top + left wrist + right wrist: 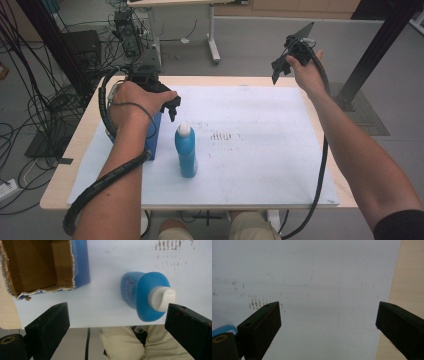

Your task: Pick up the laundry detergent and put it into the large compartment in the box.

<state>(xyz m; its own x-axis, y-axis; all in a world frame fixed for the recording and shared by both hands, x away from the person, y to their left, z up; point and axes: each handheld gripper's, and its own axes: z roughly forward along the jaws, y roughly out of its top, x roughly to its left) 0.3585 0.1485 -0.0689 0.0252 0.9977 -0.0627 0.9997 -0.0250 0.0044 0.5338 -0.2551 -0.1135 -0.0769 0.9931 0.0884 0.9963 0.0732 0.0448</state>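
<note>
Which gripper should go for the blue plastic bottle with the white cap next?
Left, probably. The left gripper hovers open just above the blue plastic bottle with the white cap, beside the blue cardboard box. The right gripper is open too, but held high beyond the table's far right corner.

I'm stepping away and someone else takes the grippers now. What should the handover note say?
Left gripper: open, empty, above the blue bottle.
Right gripper: open, empty, raised at the table's far right edge.
Bottle: upright on the white mat, white cap on, beside the open cardboard box.
Done: nothing gripped yet.
Left: probably grasp the bottle, likely for the box.
</note>
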